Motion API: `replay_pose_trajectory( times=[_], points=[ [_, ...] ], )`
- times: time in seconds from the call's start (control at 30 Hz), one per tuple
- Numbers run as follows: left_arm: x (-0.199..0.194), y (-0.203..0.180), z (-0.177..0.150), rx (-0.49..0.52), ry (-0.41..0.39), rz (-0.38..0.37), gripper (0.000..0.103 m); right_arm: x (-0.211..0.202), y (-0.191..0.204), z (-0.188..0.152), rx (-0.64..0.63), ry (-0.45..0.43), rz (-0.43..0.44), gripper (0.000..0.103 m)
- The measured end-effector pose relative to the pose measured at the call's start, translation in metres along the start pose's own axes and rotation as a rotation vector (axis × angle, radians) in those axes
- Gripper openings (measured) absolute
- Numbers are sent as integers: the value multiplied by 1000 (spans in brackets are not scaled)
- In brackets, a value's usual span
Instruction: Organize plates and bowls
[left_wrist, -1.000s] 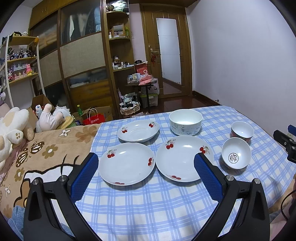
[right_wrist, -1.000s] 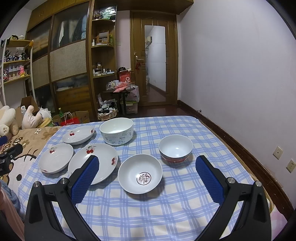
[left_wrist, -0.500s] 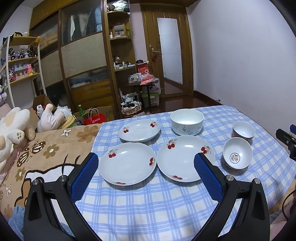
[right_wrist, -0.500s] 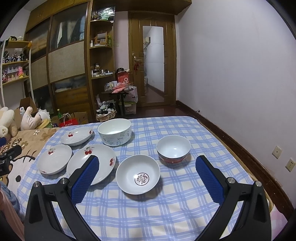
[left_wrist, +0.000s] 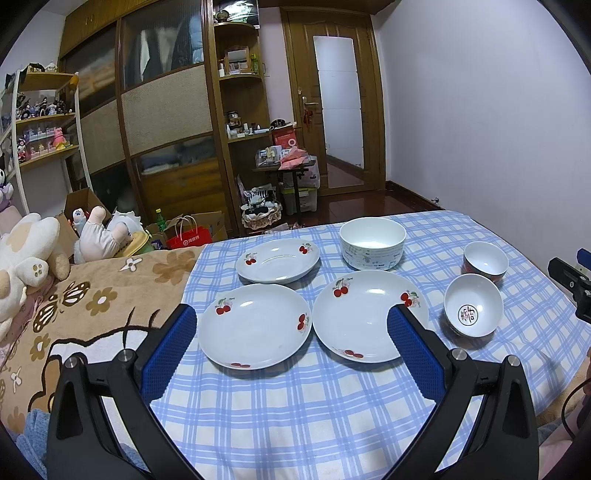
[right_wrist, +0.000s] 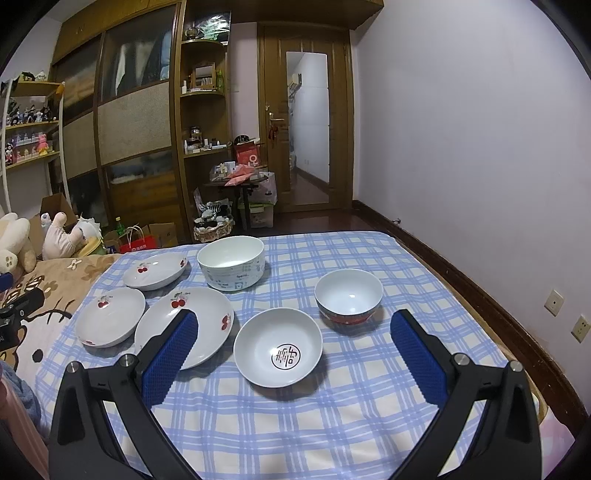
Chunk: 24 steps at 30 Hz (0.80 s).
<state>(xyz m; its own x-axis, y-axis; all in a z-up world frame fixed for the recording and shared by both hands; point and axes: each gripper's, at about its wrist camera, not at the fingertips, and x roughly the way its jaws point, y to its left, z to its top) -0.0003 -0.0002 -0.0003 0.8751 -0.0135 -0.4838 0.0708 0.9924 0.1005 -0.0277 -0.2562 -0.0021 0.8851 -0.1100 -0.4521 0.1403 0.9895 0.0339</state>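
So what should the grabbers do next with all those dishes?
Probably lower the open left hand-held gripper onto the near cherry plate to stack it on its neighbour. All three plates and three bowls lie separate, and both grippers are empty above the cloth.

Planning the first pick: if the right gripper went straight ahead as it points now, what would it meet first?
Probably the bowl with the red character, centred between the open right gripper; depth is uncertain.
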Motion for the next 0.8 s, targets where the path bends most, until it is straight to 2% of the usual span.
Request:
replay_pose_trajectory(
  times=[0.8],
  points=[
    [4,0,0,14,18,-3,101,1,0,-1,-4,5,1,103]
  ],
)
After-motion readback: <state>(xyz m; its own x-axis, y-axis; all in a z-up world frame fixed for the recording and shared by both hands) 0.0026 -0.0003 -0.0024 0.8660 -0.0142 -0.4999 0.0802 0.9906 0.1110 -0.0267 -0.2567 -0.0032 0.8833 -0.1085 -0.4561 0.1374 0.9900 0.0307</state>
